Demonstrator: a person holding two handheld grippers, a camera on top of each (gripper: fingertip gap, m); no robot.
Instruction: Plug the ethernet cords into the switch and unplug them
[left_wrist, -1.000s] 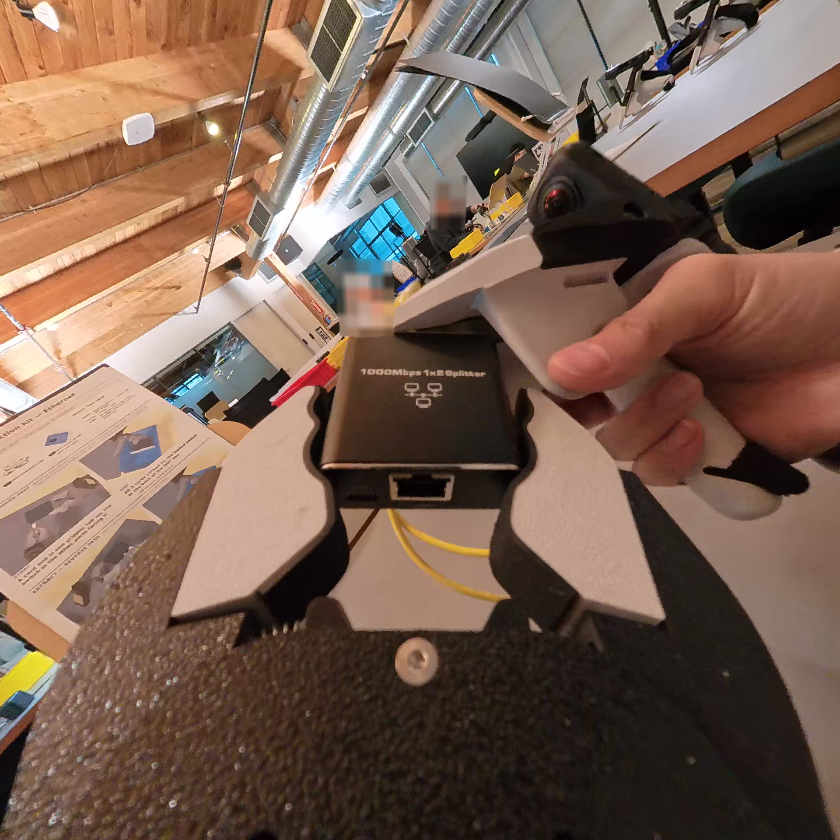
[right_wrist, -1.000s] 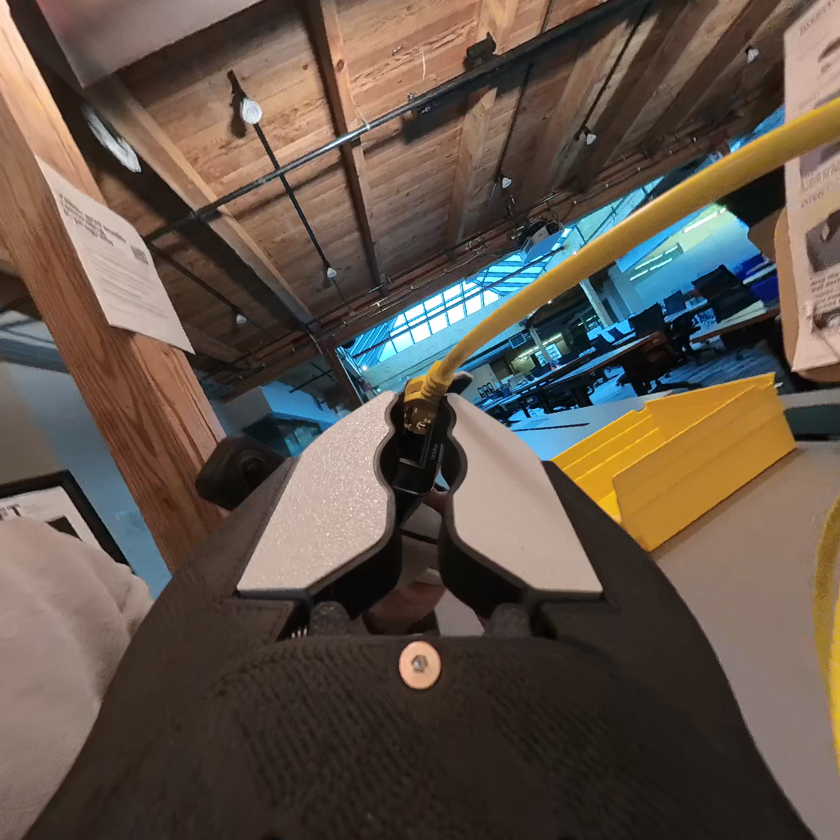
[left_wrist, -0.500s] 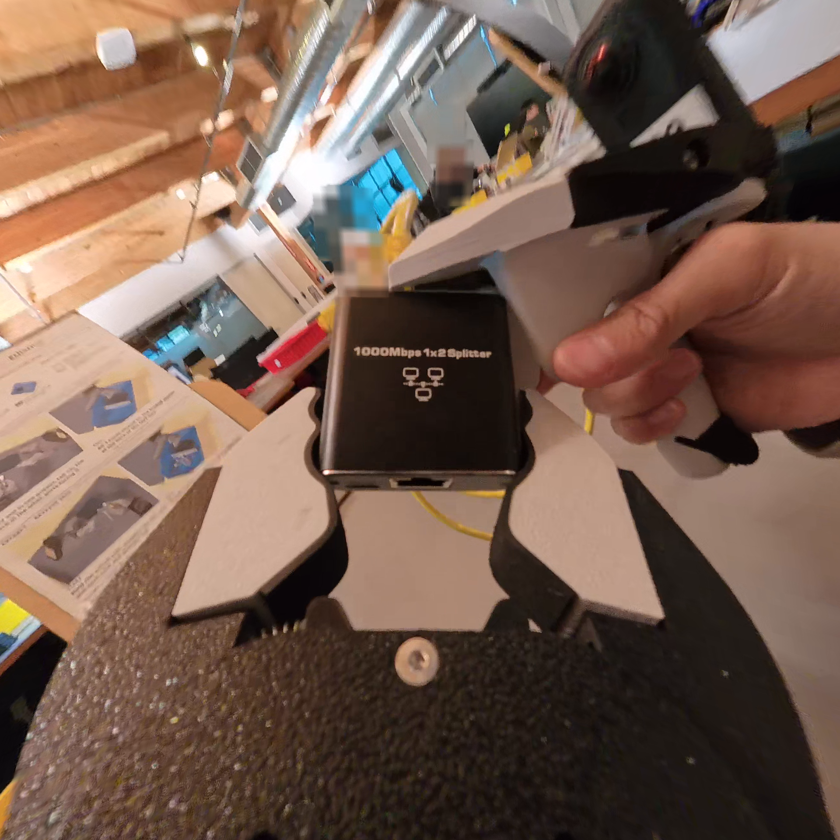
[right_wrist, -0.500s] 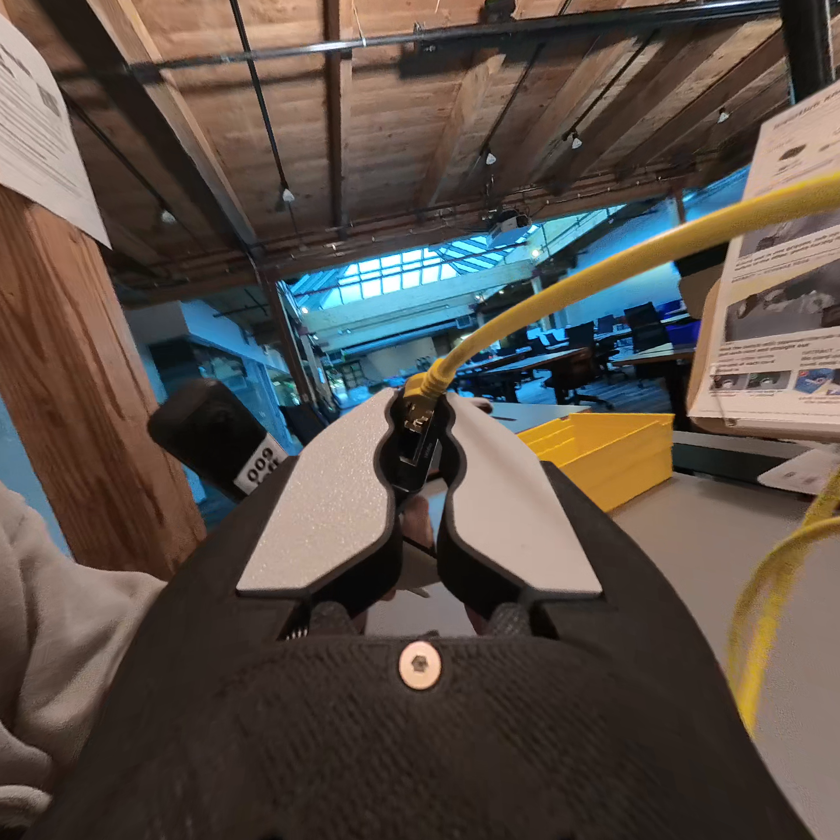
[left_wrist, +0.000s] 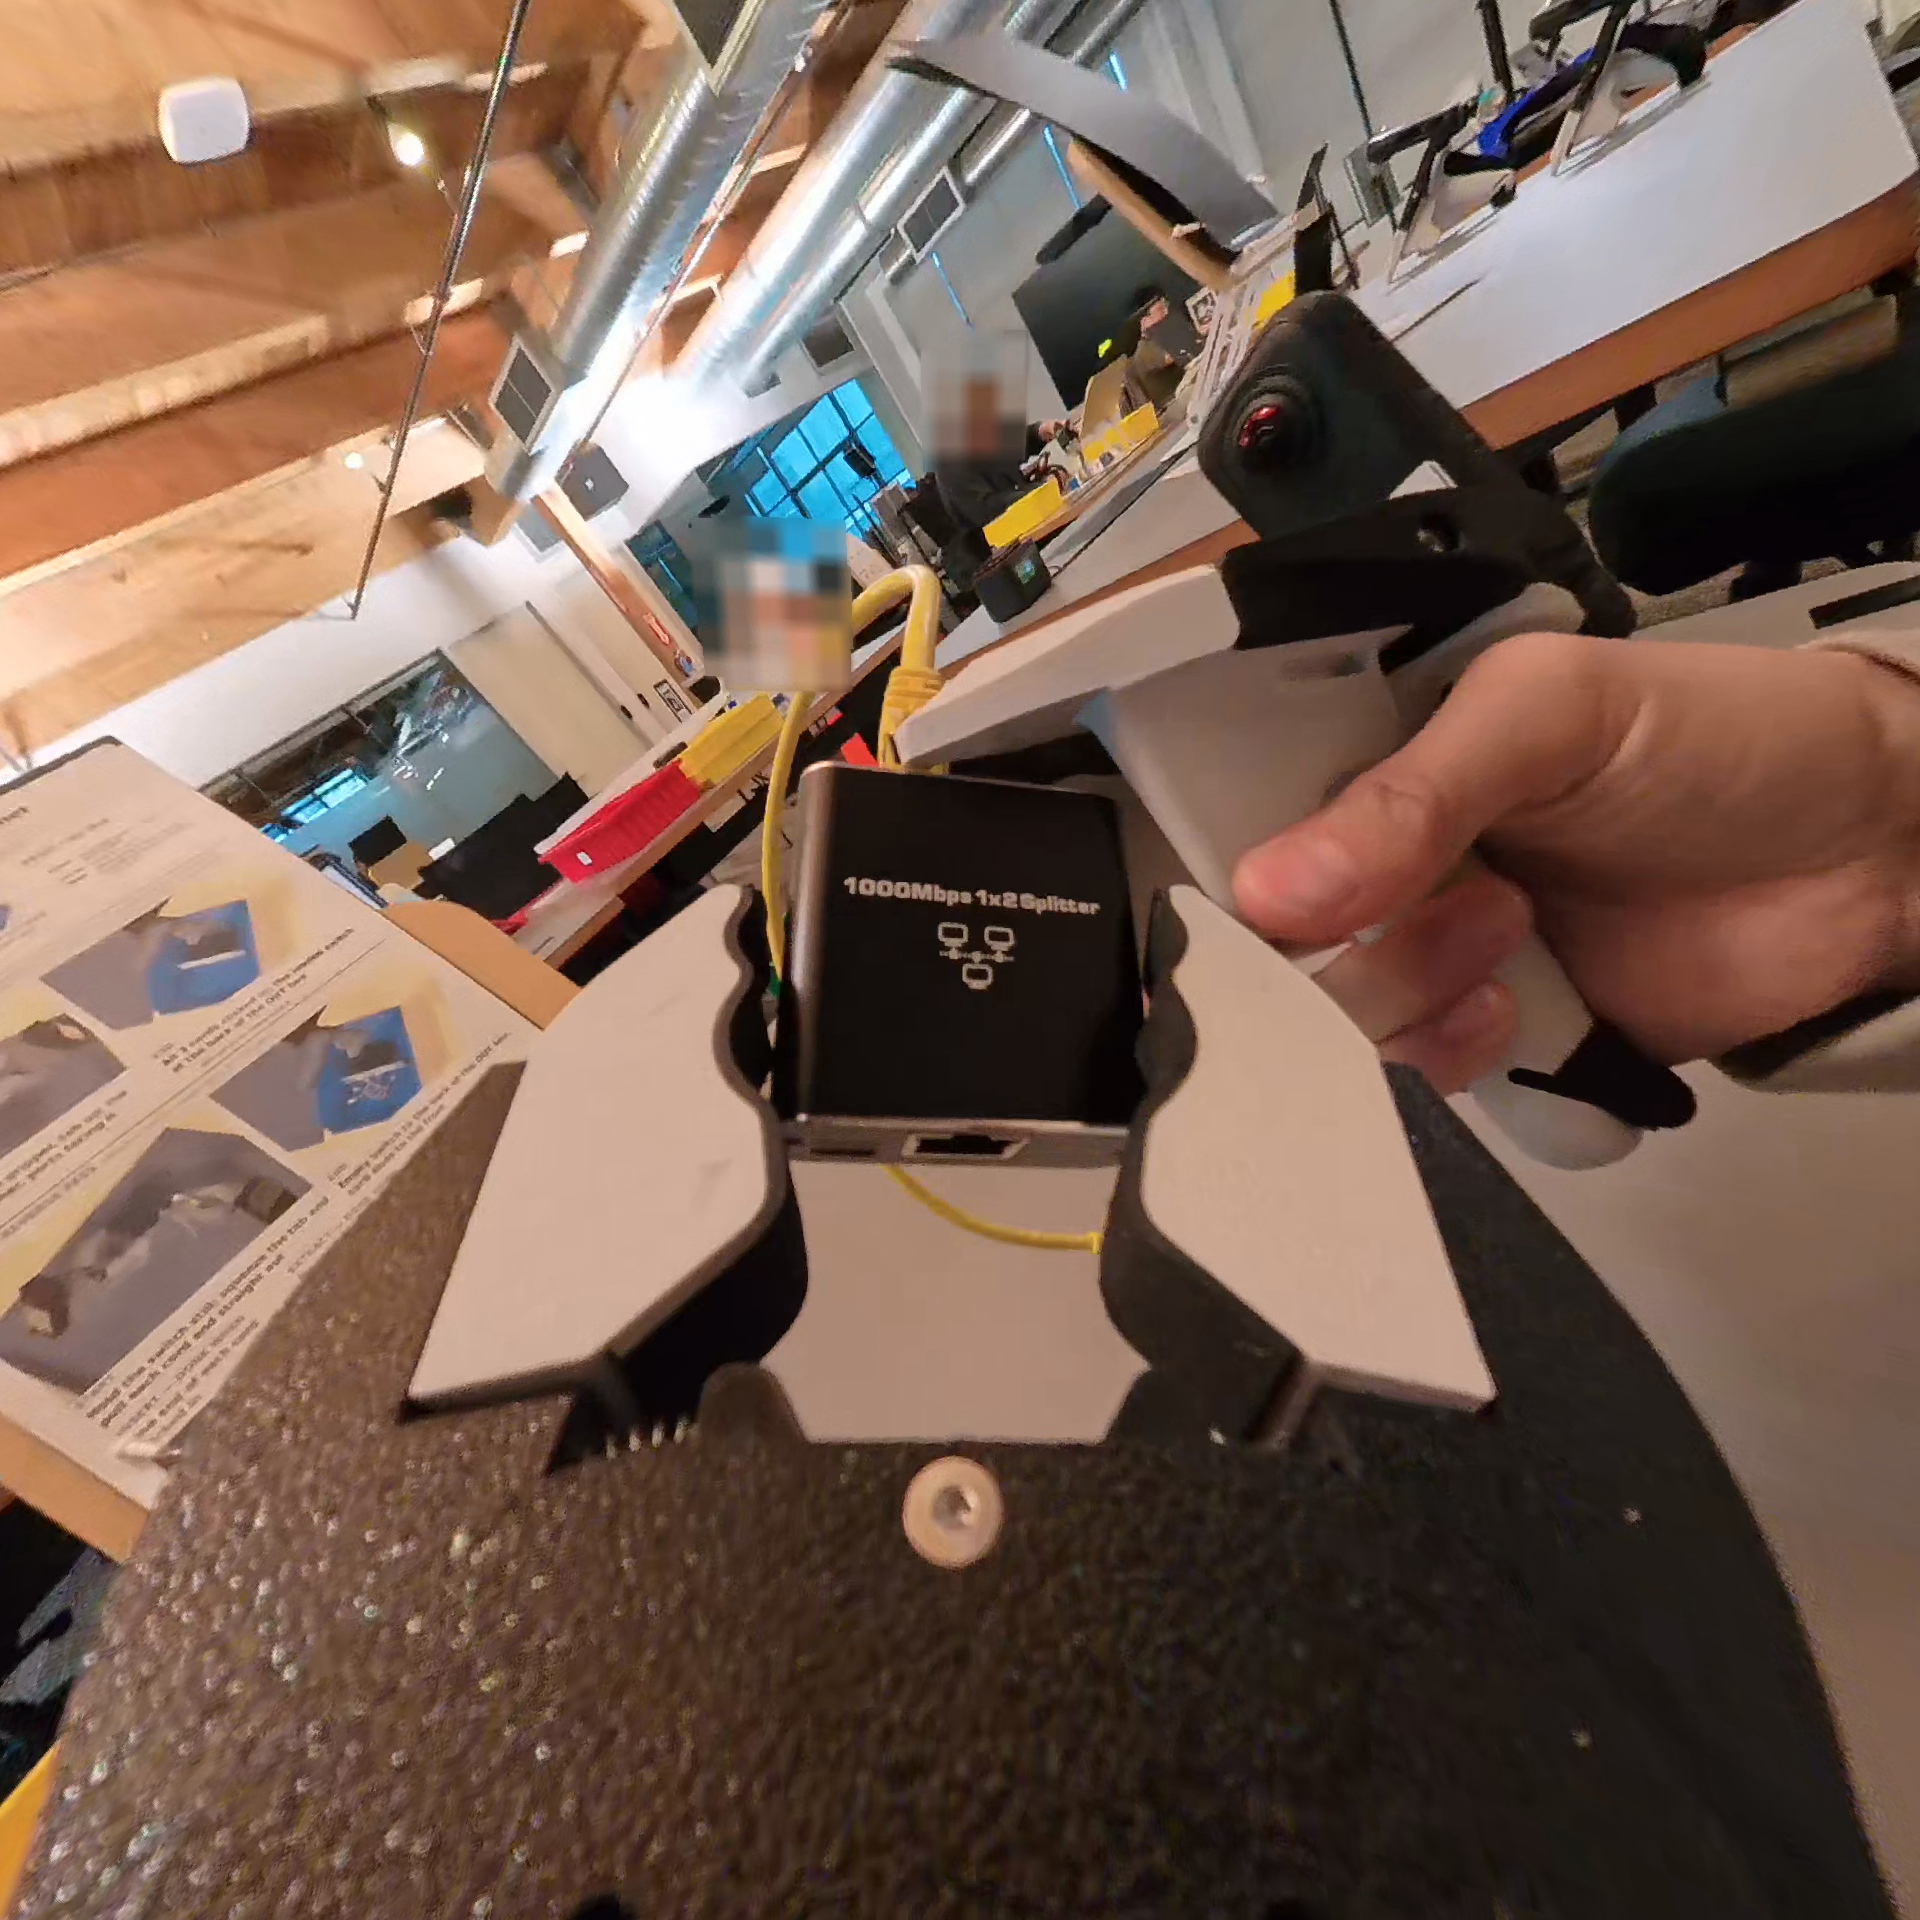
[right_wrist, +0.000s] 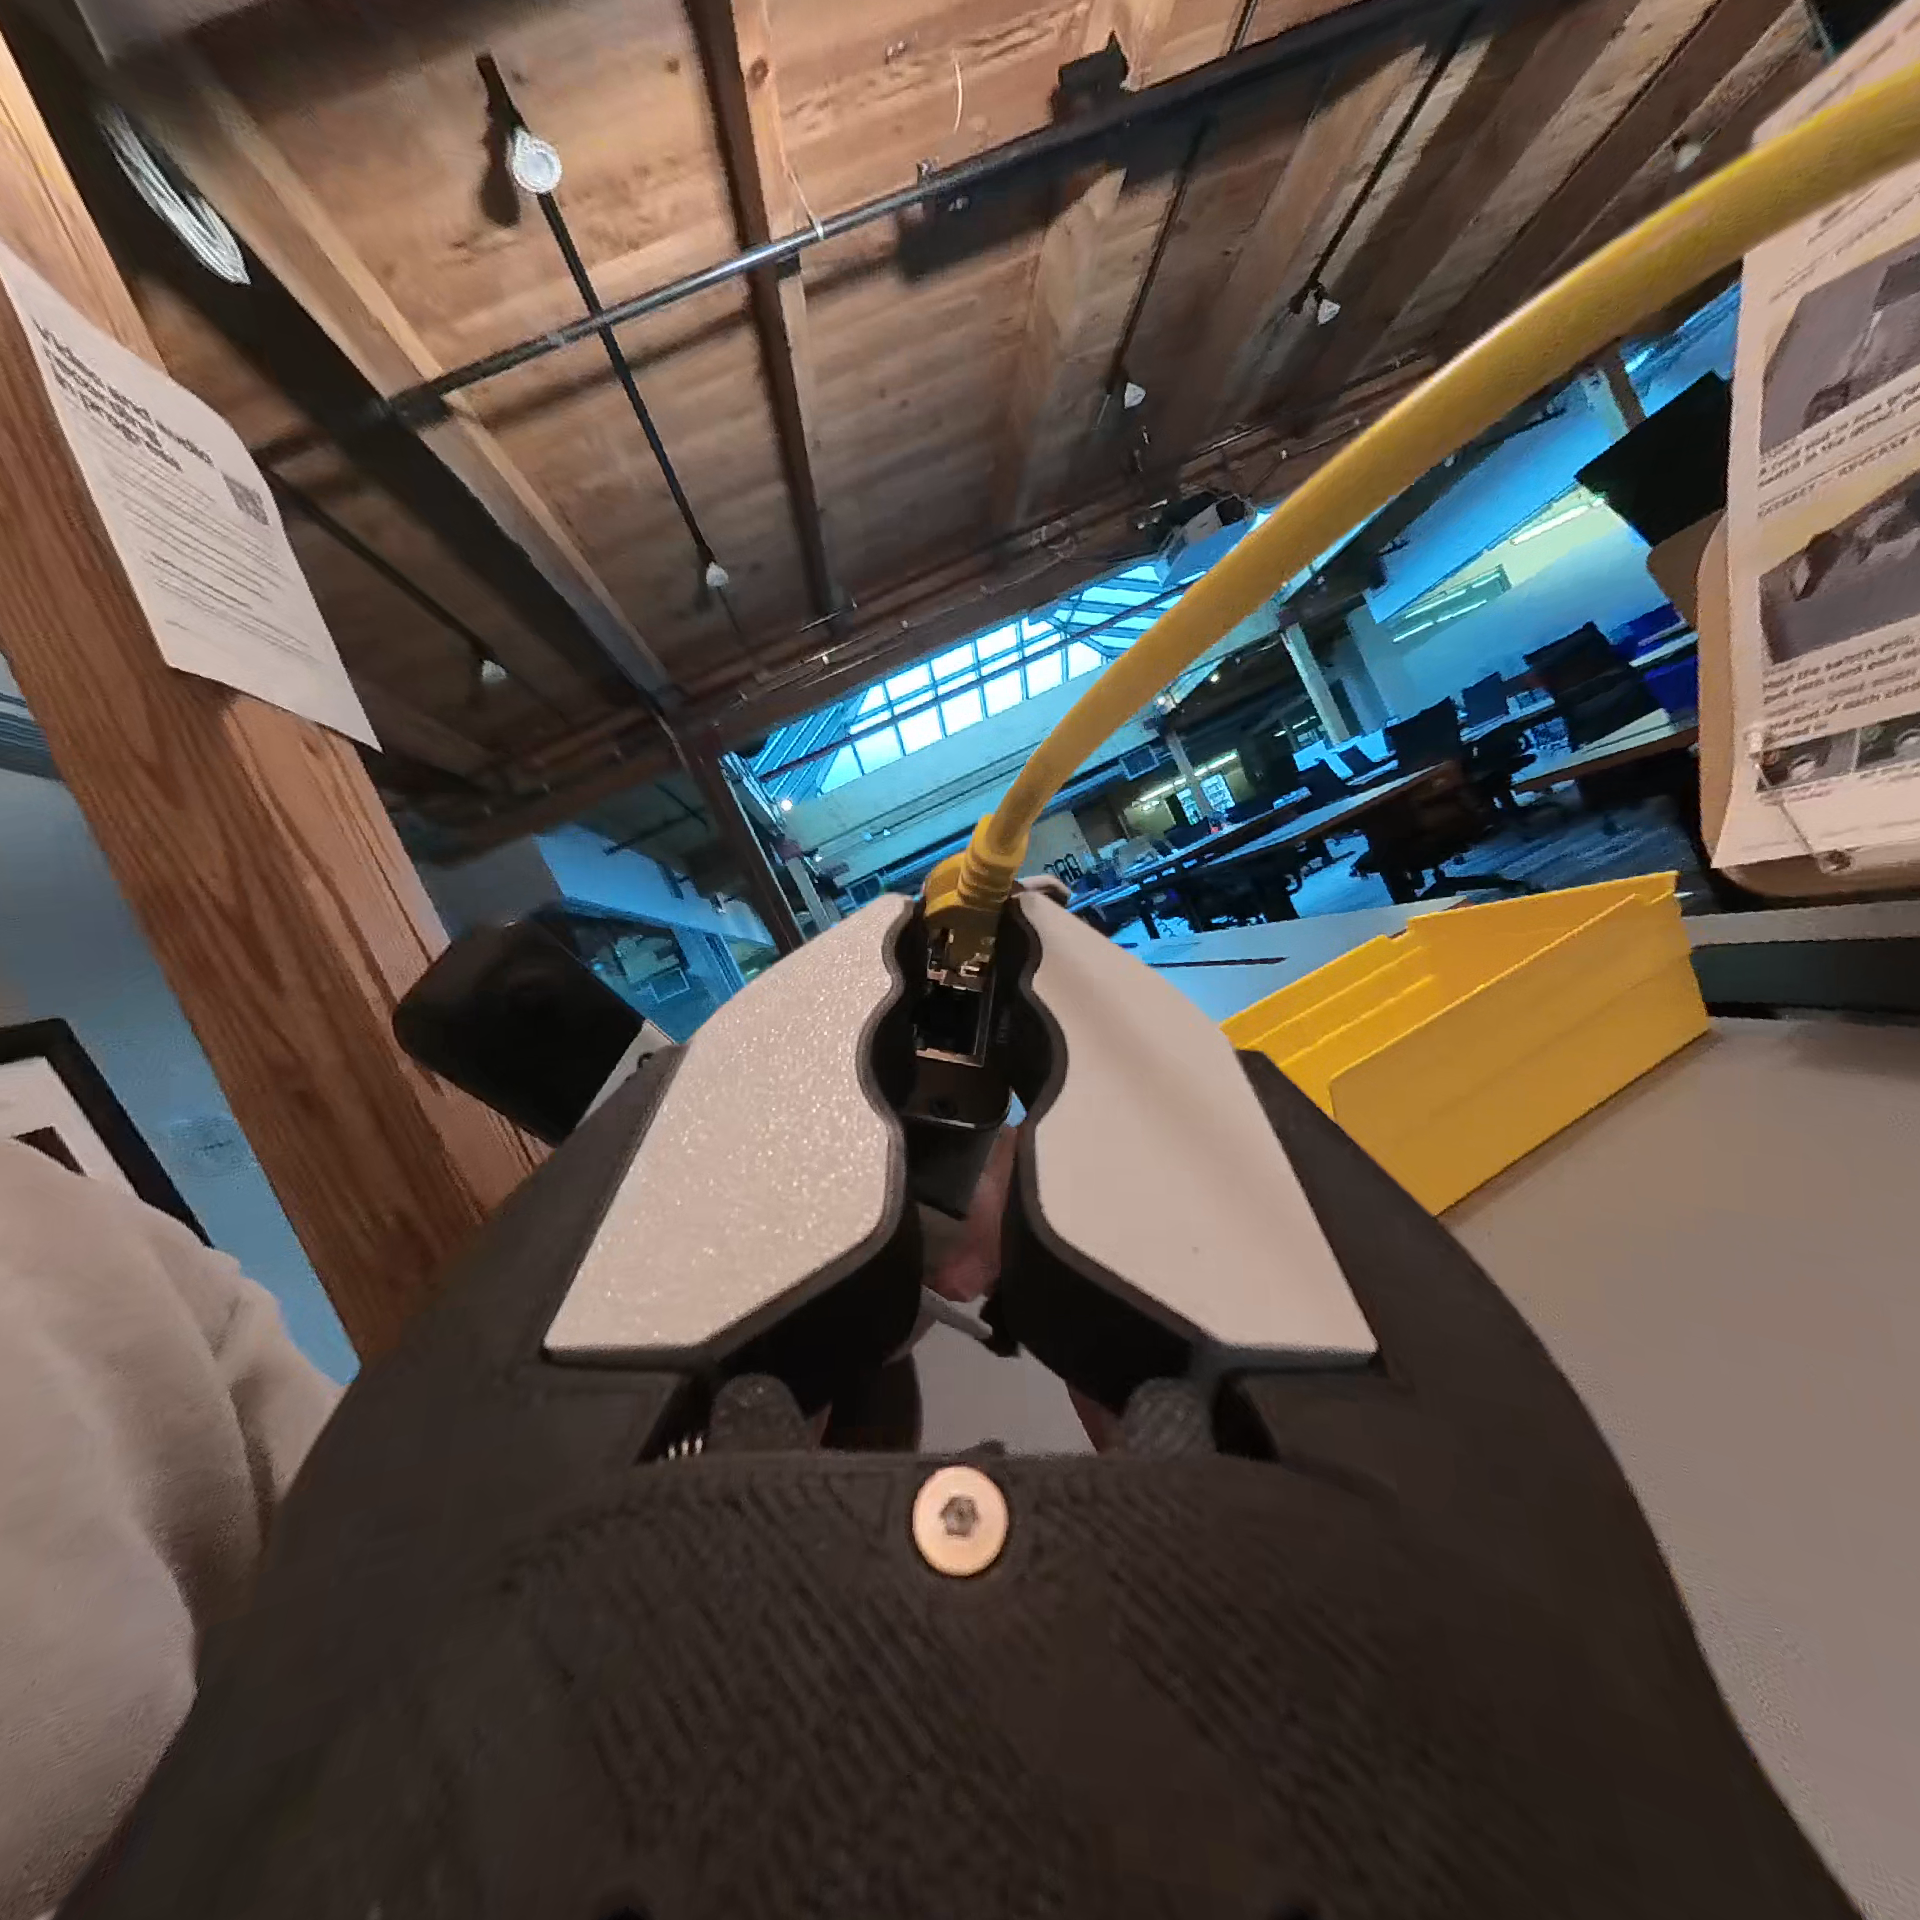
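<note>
Ethernet switch (left_wrist: 971, 966), a small black box with a silver rim, is my landmark: it sits clamped between the two fingers of my left gripper (left_wrist: 961, 1023), lifted off the grey table (left_wrist: 1766, 1299), with its empty front port facing me. To the left of the switch in the left wrist view, an instruction sheet (left_wrist: 177, 1039) leans on its board. Just left of the switch a thin yellow strand hangs down past the finger, and behind its far edge a yellow ethernet cord (left_wrist: 914, 665) with its boot rises from the back. Right of the switch and touching its rear corner, my right gripper (left_wrist: 1039, 717) comes in from the side, the person's hand (left_wrist: 1621, 831) wrapped around its handle. In the right wrist view I look at the switch's back face (right_wrist: 951, 1029): the cord's plug (right_wrist: 966, 930) sits at the upper port, while the port below it is empty. The fingers of the right gripper (right_wrist: 961, 966) are nearly closed, pinching the plug and boot; the switch end lies between them too. Right of that, yellow bins (right_wrist: 1475, 997) rest on the table, well apart. I cannot tell whether the plug is latched fully home or partly out. My judgement: I am mid-cycle on one cord, either seating or pulling it; the second rear port is untouched, so most of the plugging and unplugging is left.
</note>
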